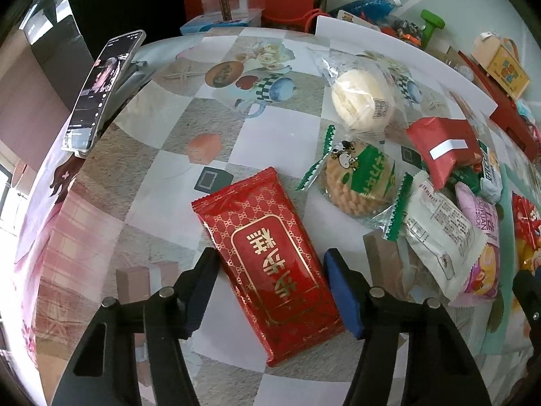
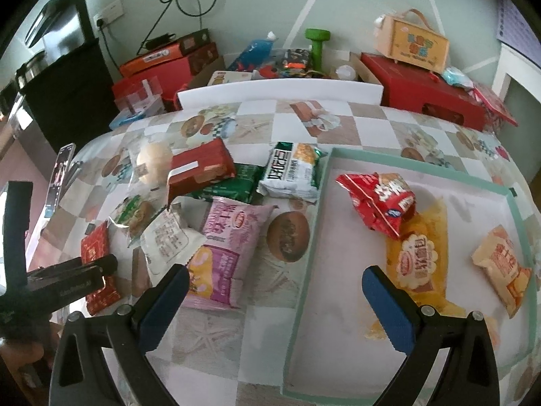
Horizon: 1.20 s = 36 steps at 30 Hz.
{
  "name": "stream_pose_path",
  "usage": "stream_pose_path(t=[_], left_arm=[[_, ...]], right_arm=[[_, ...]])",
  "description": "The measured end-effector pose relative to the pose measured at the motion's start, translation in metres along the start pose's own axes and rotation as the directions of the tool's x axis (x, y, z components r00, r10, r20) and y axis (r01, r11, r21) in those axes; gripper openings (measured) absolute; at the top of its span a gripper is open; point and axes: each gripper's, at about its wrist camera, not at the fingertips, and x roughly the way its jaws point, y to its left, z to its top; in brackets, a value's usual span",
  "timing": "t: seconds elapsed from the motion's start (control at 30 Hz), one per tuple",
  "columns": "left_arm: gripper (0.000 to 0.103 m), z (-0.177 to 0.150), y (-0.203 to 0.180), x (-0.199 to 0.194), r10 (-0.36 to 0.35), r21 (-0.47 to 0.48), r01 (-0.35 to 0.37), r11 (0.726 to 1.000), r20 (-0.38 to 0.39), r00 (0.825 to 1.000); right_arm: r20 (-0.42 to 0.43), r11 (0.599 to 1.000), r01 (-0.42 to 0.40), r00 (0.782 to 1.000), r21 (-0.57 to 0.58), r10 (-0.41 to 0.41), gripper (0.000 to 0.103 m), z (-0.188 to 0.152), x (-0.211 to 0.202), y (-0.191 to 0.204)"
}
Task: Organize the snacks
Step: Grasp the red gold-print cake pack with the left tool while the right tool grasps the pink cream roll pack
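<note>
The left tongs (image 1: 270,284) straddle the red packet (image 1: 267,267), which lies flat on the counter (image 1: 162,176); the pads sit just beside its long edges, not clearly pressing. The right tongs (image 2: 275,299) hang apart, holding nothing, over the tray (image 2: 304,270) rim. Three snacks lie in the tray; the remaining pile (image 2: 216,196) sits at its 9 o'clock.

I see a red gold-patterned packet (image 1: 270,264) lying flat at lower centre; more snacks (image 1: 439,203) heaped at right; three in the tray (image 2: 324,216).
</note>
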Motion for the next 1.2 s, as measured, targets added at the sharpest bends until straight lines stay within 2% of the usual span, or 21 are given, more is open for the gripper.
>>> stream_pose_path(t=[0.17,0.23,0.3,0.7,0.9,1.07,1.2], left_arm=[[0.065,0.001,0.001,0.001,-0.002,-0.009,0.002,1.000,-0.009,1.000],[0.065,0.002,0.001,0.002,-0.002,-0.012,0.002,1.000,-0.012,1.000],[0.065,0.003,0.002,0.003,-0.002,-0.013,0.002,1.000,-0.015,1.000],[0.065,0.003,0.002,0.004,-0.003,-0.015,0.002,1.000,-0.025,1.000],[0.065,0.003,0.001,0.004,-0.001,-0.015,0.000,1.000,-0.027,1.000],[0.065,0.005,0.000,0.004,0.000,-0.016,0.000,1.000,-0.029,1.000],[0.067,0.004,0.001,0.005,-0.005,-0.025,0.004,1.000,-0.025,1.000]], right_arm=[[0.017,0.999,0.035,0.999,-0.036,-0.035,0.103,0.008,0.006,0.011],[0.016,0.998,0.043,0.999,-0.045,-0.042,0.097,0.013,0.011,0.015],[0.007,0.997,0.052,0.999,-0.049,-0.052,0.085,0.017,0.017,0.017],[-0.047,0.996,0.019,0.999,-0.091,-0.023,0.073,0.031,0.050,0.037],[-0.104,0.995,0.002,0.995,-0.102,-0.013,0.066,0.020,0.059,0.038],[-0.123,0.996,0.000,0.992,-0.087,-0.011,0.064,0.008,0.056,0.032],[-0.128,0.995,0.010,0.991,-0.103,-0.023,0.058,-0.001,0.054,0.034]])
